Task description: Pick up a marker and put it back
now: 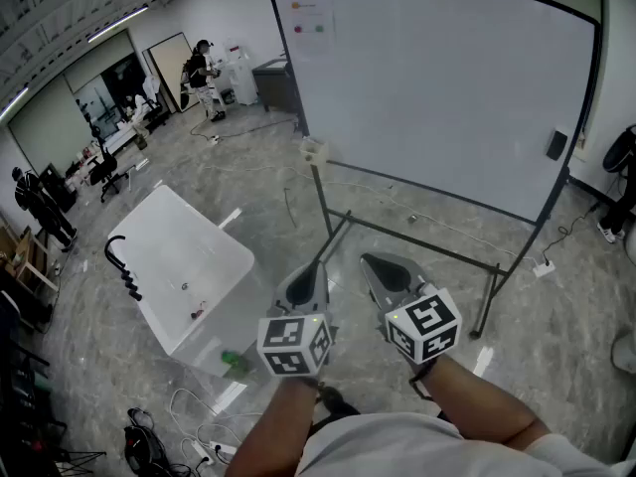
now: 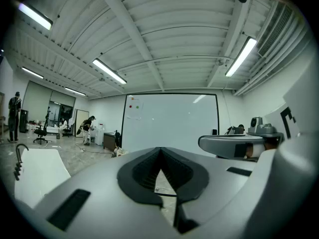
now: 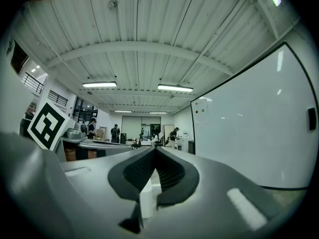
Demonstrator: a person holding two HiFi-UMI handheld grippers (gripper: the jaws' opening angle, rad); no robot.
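I cannot make out a marker in any view. A large whiteboard (image 1: 437,87) on a black wheeled stand faces me, with a red and a green dot (image 1: 308,30) at its top left and a black eraser (image 1: 556,145) at its right edge. A small pale object (image 1: 314,150) sits at the board's lower left corner. My left gripper (image 1: 303,284) and right gripper (image 1: 383,266) are side by side, short of the board's stand and apart from it. Both are shut with nothing between the jaws. The board also fills the middle of the left gripper view (image 2: 172,123) and the right of the right gripper view (image 3: 249,133).
A white table (image 1: 189,256) stands to the left with a black hooked thing (image 1: 124,266) on its edge. The stand's black legs (image 1: 492,291) cross the floor ahead. Cables (image 1: 194,415) lie at the lower left. People stand far off (image 1: 204,73).
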